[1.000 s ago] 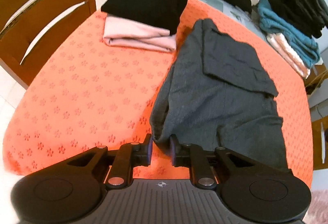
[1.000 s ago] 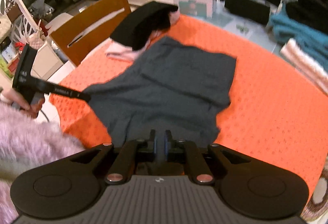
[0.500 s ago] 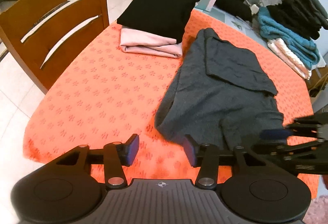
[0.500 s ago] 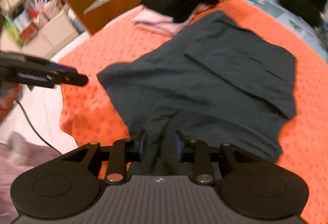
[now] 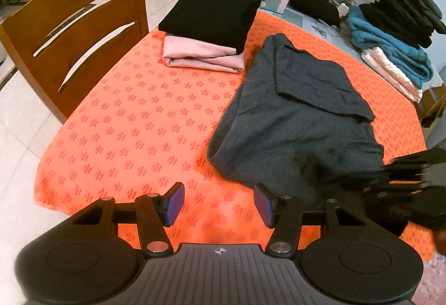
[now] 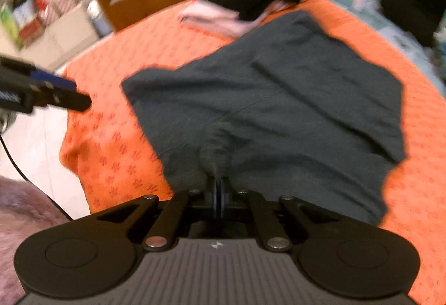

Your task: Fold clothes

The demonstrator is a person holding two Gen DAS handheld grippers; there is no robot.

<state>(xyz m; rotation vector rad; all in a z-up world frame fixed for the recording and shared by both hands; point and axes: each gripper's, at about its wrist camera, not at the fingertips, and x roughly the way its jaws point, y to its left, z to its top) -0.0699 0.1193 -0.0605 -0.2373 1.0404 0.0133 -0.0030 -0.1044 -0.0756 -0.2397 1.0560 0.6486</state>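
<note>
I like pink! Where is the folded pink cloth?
In the left wrist view, the folded pink cloth lies on the orange tablecloth, under the black folded garment, left of the dark grey garment.

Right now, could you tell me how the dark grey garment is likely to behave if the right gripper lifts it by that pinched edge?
The dark grey garment will probably drape limply: it already puckers into a ridge at the shut right gripper. Its folded-over flap may slide open once lifted. It looks like light knit, so the orange tablecloth might drag along slightly.
</note>
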